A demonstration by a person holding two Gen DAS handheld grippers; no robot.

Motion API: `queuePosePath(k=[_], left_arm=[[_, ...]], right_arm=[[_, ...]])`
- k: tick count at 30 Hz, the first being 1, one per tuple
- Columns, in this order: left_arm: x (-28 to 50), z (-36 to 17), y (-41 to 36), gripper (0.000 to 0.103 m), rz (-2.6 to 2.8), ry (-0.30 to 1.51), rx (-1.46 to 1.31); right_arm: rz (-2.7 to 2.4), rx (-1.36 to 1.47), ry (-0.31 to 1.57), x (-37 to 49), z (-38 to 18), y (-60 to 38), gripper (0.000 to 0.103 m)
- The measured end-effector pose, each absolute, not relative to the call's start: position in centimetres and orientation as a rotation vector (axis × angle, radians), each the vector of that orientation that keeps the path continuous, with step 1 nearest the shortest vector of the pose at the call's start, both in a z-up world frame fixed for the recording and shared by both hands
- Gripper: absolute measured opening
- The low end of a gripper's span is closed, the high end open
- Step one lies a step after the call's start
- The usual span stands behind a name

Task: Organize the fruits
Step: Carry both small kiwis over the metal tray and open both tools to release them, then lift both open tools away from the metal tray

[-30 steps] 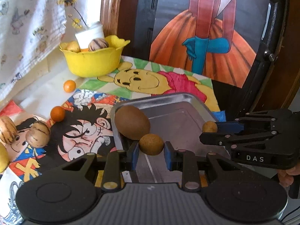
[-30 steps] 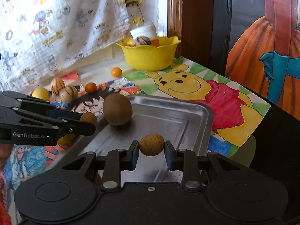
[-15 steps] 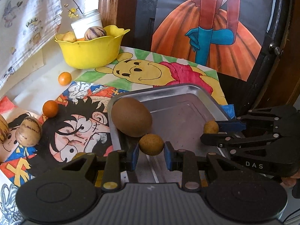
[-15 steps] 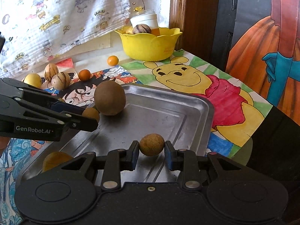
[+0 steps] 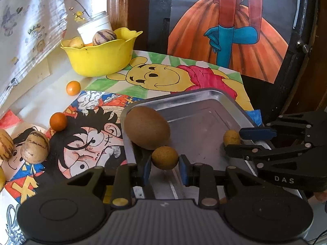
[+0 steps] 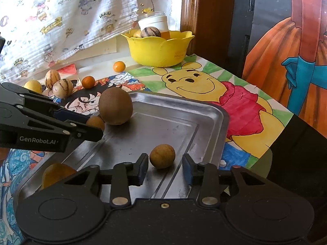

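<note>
Grippers meet low over the metal tray point(image 6: 204, 112) from opposite sides, both reaching in nearly level. The left gripper point(image 5: 165, 168) pinches a small tan fruit point(image 5: 164, 157) beside the brown kiwi point(image 5: 146, 127). The right gripper point(image 6: 165, 168) has its jaws spread, gaps either side of another tan fruit point(image 6: 162, 156) on the tray floor. Behind, the yellow bowl point(image 6: 159, 49) holds more fruit.
</note>
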State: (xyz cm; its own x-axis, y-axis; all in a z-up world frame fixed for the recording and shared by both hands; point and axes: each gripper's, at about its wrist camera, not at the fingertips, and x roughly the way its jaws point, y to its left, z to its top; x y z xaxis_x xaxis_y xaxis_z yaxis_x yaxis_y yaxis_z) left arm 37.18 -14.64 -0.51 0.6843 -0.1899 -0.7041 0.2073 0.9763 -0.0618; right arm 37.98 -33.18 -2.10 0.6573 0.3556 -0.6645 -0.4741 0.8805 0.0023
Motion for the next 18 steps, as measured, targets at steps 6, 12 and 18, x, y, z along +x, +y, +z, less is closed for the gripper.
queuePosePath(k=[6, 12, 18], left_arm=[[36.5, 0.3, -13.9, 0.05, -0.213, 0.774, -0.027], [34.8, 2.1, -13.0, 0.075, -0.161, 0.735, -0.06], [32.0, 4.2, -11.0, 0.101, -0.09, 0.679, -0.126]], right_arm=[[0.457, -0.162, 0.683, 36.6, -1.0, -33.6, 0.057], [0.429, -0.126, 0.642, 34.3, 0.6, -33.9, 0.076], [0.386, -0.108, 0.607, 31.2, 2.3, -33.4, 0.098]])
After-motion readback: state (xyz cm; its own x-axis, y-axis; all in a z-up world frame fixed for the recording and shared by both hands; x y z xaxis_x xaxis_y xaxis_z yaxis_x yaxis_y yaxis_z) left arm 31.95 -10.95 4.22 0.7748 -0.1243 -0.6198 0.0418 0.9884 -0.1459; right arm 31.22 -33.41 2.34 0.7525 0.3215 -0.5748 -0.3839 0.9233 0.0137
